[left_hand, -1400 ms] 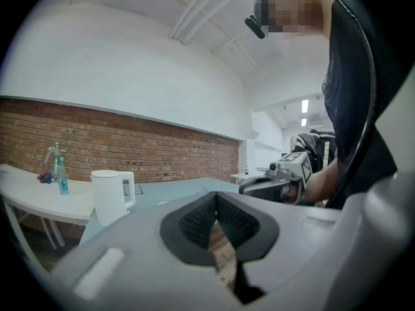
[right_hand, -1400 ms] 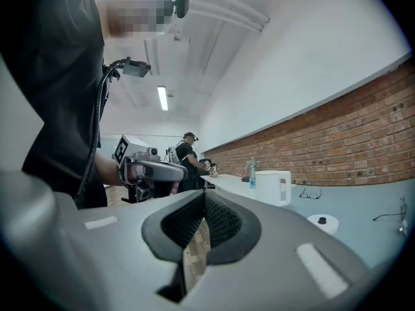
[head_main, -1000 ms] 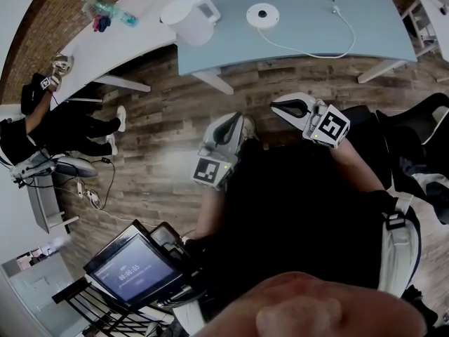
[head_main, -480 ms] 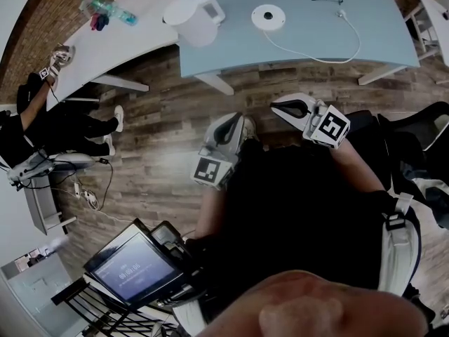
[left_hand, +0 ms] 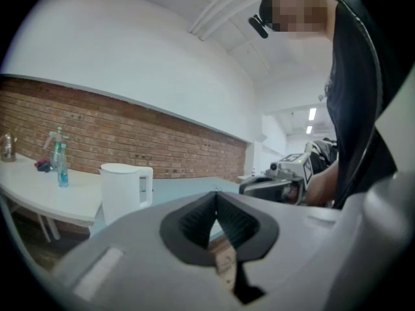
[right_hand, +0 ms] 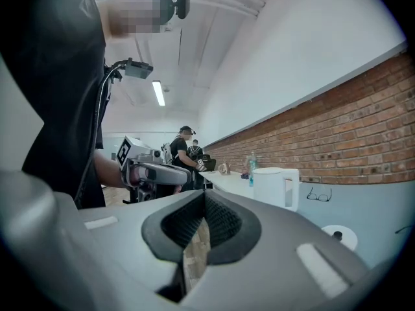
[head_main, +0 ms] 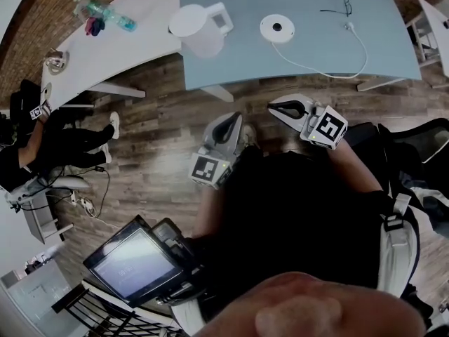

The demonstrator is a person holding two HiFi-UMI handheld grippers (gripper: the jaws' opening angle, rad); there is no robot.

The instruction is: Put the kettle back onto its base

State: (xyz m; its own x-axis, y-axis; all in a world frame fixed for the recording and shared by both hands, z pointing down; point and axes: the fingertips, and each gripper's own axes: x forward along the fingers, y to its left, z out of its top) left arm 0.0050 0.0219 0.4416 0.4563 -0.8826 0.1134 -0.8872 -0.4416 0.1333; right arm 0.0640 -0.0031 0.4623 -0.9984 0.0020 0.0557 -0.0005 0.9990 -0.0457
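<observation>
Left gripper point(head_main: 224, 130) and right gripper point(head_main: 289, 108): jaws closed together, nothing between them, both over the wood-plank floor point(head_main: 158, 121). The pale blue table point(head_main: 245, 56) stands ahead, well apart. On it, the white kettle point(head_main: 200, 29) is ahead of the left gripper and the round base point(head_main: 277, 28) ahead of the right. A brick wall point(left_hand: 130, 131) lies beyond.

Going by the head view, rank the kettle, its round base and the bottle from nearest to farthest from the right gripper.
1. Base: on the blue table, straight ahead of the right gripper.
2. Kettle: same table, at its left corner.
3. Bottle: on the white table, far to the left.
</observation>
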